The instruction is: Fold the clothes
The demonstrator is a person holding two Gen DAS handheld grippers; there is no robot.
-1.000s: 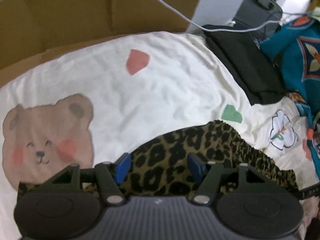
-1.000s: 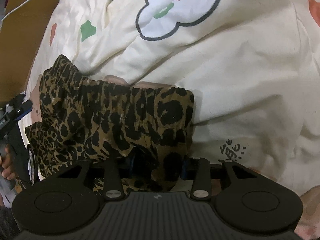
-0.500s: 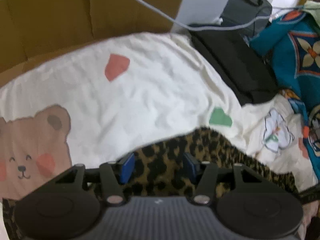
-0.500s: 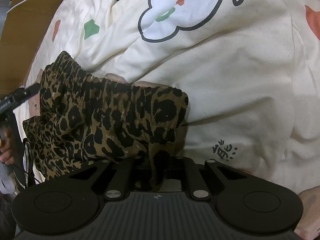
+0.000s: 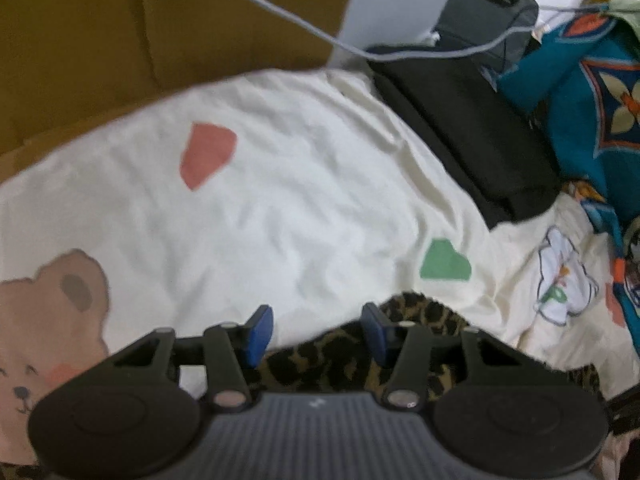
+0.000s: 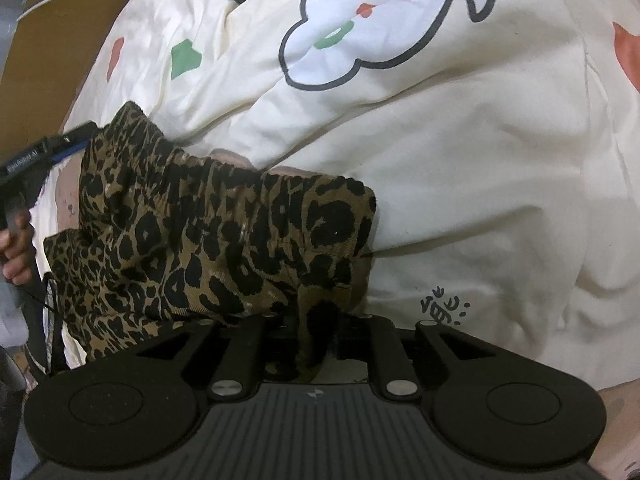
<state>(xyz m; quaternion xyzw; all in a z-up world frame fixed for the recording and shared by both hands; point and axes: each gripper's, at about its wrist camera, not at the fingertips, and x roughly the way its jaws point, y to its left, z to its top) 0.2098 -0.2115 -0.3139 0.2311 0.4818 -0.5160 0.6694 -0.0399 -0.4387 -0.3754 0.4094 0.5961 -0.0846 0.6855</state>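
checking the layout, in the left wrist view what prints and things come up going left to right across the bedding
brown bear print → pink heart patch → green heart patch → black folded cloth → white flower print → teal patterned fabric

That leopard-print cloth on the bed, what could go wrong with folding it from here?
The right gripper pinches only a narrow tuck of the leopard-print garment, and its fingers have just eased apart slightly, so the fabric might slip out. The left gripper is open at the garment's edge, its fingers lately closing, and could catch the cream bedsheet beneath instead. The bunched cloth may fold crooked.
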